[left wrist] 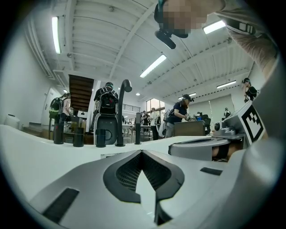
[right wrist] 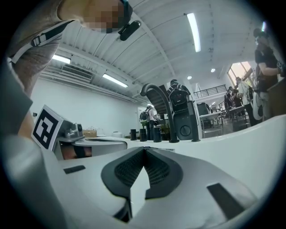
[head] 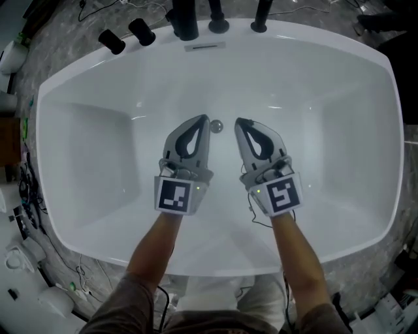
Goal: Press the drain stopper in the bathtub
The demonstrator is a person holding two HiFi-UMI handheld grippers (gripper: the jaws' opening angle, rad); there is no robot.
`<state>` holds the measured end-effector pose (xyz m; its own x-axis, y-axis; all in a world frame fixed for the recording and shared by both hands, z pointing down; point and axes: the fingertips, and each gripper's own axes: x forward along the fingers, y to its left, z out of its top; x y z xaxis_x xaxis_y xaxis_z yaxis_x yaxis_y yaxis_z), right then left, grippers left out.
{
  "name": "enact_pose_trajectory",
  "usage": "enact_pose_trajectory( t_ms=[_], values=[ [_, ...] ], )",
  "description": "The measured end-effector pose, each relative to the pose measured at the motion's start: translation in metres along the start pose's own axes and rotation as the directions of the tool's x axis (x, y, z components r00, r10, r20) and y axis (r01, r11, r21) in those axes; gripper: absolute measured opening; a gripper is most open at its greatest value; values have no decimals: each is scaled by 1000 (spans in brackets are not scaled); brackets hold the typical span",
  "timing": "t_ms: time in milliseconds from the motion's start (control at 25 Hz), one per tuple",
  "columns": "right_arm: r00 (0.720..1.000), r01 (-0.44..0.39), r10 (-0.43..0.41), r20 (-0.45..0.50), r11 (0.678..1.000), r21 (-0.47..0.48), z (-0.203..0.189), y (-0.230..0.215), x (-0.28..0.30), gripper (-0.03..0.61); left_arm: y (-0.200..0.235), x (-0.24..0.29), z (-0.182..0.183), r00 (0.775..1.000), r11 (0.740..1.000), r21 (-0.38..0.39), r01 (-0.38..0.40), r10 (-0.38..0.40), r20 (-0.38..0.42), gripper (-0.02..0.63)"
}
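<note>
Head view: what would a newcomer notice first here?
A big white bathtub fills the view, with black faucet fittings along its far rim. The left gripper and right gripper hover side by side inside it, jaws shut, tips flanking the small metal drain stopper.

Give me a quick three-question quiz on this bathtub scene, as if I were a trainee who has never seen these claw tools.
1. Pick one. Where does the stopper lie in the tub, seen from the head view?
A) between the tips of the two claws
B) in the far left corner
C) clamped inside the right claw

2. True or false: the left claw is carrying the stopper.

3. Fill the gap: the right claw is ___ (open or shut).

Key: 1 A. 2 False: it is shut with nothing in it. 3 Shut.
</note>
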<state>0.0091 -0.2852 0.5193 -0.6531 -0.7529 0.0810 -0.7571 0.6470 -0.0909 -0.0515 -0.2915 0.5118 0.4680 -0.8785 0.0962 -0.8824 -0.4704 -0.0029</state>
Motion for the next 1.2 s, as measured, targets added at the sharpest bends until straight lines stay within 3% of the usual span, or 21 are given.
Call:
enact_pose_trajectory(
  t_ms=[800, 1200],
  values=[
    [999, -29, 28, 42, 999, 19, -120, -5, 14, -2, 2, 14, -130, 999, 999, -4, -32, 32, -18, -2],
    [997, -82, 82, 1, 997, 0, -166, 1, 29, -2, 4, 17, -183, 998, 999, -26, -48, 47, -43, -2]
  ],
)
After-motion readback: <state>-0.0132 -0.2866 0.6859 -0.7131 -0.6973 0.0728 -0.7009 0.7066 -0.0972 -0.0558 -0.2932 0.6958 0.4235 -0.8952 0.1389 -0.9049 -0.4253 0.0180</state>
